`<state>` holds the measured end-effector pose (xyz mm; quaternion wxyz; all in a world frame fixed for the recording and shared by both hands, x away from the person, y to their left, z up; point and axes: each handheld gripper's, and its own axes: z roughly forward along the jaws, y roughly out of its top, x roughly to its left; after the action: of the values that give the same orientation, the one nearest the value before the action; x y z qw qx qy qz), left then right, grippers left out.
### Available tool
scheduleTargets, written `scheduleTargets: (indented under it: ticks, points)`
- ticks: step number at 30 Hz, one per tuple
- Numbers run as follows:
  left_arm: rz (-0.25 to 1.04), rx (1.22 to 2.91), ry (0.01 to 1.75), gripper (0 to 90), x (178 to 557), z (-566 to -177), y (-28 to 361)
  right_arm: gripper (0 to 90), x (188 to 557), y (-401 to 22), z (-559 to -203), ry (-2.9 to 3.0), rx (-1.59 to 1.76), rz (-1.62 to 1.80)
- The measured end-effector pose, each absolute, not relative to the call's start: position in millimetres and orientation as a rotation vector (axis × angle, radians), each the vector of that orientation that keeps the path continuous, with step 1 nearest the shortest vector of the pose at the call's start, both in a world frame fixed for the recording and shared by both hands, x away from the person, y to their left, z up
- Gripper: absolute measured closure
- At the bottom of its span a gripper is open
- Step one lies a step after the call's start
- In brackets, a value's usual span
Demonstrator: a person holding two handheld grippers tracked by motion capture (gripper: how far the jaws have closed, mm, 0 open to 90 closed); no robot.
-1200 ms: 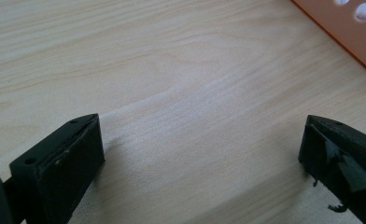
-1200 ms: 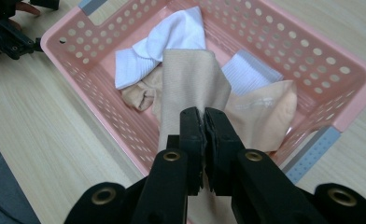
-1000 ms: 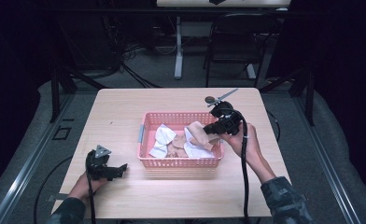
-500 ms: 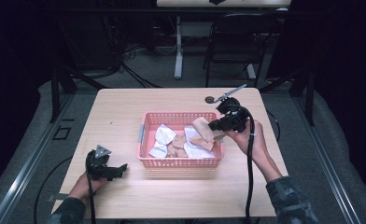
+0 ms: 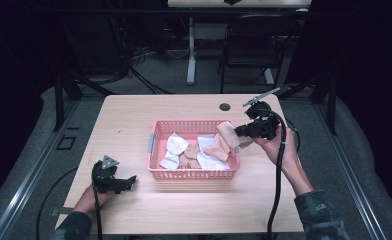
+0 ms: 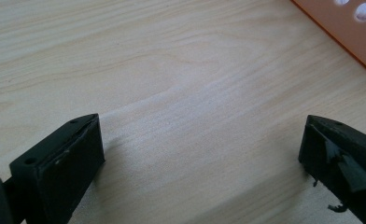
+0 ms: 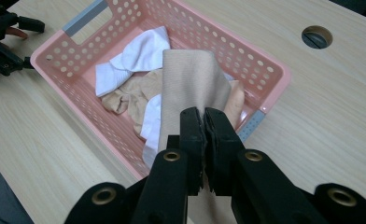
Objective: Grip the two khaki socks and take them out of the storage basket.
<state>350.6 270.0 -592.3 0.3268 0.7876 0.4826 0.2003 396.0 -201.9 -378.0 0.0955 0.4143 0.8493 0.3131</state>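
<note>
The right tongs [image 7: 203, 122] were clamped tight on a beige cloth [image 7: 188, 88], their jaws pressed together with the fabric pinched between them, and held it above the right end of the pink basket [image 5: 156, 137] at the middle of the high view. The cloth hung from the jaws, its lower part draped over the basket's right rim. Inside the basket lay white cloths [image 5: 175, 146] and more beige pieces [image 5: 190, 152], loosely heaped. The left tongs [image 5: 118, 181] sat low at the lower left of the high view, resting on the tabletop [image 5: 129, 120] just left of the basket; in the left gripper view the jaws stood wide apart with nothing but bare wood between them. The step in hand looked like lifting one cloth out of the basket. The next move would probably call for raising the cloth until its hanging end cleared the rim, then carrying it to open tabletop, perhaps toward the lower part of the frame where the idle left tongs could take a corner. A risk was the trailing end snagging on the rim or dragging another piece along.
</note>
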Motion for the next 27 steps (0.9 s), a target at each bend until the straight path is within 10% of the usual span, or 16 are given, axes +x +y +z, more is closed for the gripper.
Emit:
scheduleTargets:
  ticks: [27]
  points:
    - [0.525,2.063,1.263,0.0,351,-592,270,86.3,394,-262,-391,2.404,1.37,0.887]
